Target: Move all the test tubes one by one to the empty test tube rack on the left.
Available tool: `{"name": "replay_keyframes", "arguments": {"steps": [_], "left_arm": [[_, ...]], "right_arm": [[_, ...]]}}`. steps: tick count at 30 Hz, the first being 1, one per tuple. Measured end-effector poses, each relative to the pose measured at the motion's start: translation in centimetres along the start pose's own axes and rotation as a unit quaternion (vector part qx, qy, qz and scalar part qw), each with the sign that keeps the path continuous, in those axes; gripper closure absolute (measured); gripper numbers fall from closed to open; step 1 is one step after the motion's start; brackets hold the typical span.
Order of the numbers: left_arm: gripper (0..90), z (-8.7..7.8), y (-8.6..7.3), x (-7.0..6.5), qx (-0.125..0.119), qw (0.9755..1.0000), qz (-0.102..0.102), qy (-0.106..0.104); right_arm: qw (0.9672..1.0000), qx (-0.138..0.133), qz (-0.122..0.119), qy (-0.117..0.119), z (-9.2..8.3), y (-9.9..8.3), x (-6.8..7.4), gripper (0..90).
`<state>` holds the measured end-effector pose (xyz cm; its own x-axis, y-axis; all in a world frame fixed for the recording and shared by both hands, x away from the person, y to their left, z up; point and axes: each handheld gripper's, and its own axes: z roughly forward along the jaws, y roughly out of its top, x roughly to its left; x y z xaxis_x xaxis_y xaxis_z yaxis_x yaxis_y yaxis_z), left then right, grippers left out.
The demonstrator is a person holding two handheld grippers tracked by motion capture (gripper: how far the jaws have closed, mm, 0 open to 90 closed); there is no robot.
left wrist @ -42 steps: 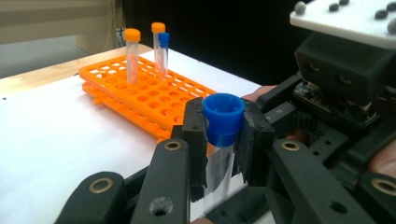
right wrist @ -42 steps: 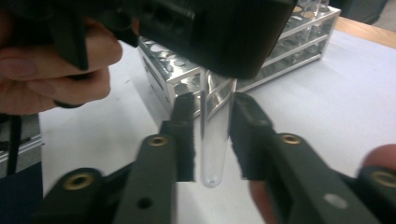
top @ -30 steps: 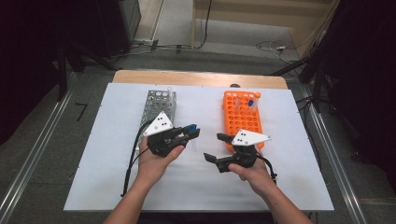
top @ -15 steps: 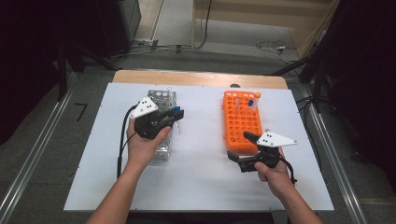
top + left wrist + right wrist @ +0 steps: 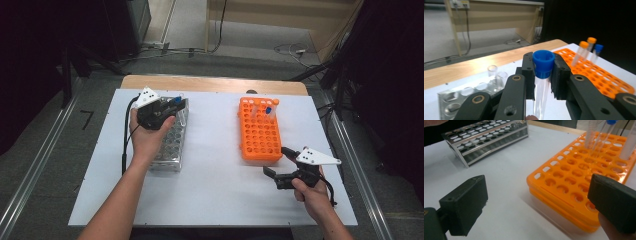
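Left gripper (image 5: 176, 106) clamps a clear blue-capped tube (image 5: 543, 75) between its jaws, pads pressing just under the cap, tube upright in the left gripper view with the body running down toward 6 o'clock. In the high view that gripper sits over the far end of the metal rack (image 5: 170, 145), jaws pointing toward 3 o'clock, left hand (image 5: 147, 135) wrapped round the body, forearm coming up from 7 o'clock. Orange rack (image 5: 259, 132) lies at 3 o'clock from the metal rack, well apart; 2 orange-capped tubes and 1 blue-capped tube stand at its far end. Right gripper (image 5: 277, 165) is spread wide, nothing between the jaws, just off the orange rack's near right corner at about 5 o'clock from it, jaws pointing toward 10 o'clock. Right hand (image 5: 312, 192) grips from below, wrist entering from 5 o'clock. White table (image 5: 215, 195) under all.
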<state>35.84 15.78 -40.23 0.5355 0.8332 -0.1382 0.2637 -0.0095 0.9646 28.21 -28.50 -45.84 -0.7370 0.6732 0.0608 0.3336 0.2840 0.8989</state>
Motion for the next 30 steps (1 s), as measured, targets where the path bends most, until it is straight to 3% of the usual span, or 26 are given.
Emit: {"name": "replay_keyframes", "arguments": {"steps": [7, 15, 30], "left_arm": [[75.9, 1.4, 0.6, 1.4, -0.01, 0.9995, -0.011, 0.027], [75.9, 3.0, 1.1, 1.7, -0.01, 0.9984, 0.002, 0.055], [75.9, 4.4, -0.7, 2.1, 0.027, 0.9959, -0.001, 0.087]], "right_arm": [[1.0, 0.004, 0.008, -0.001, -0.1, -0.5, -0.8, 1.3], [0.9999, 0.007, 0.008, -0.004, 0.1, -0.8, -1.0, 1.4], [1.0, 0.003, 0.007, -0.006, 0.0, -0.8, -1.2, 1.5]]}}
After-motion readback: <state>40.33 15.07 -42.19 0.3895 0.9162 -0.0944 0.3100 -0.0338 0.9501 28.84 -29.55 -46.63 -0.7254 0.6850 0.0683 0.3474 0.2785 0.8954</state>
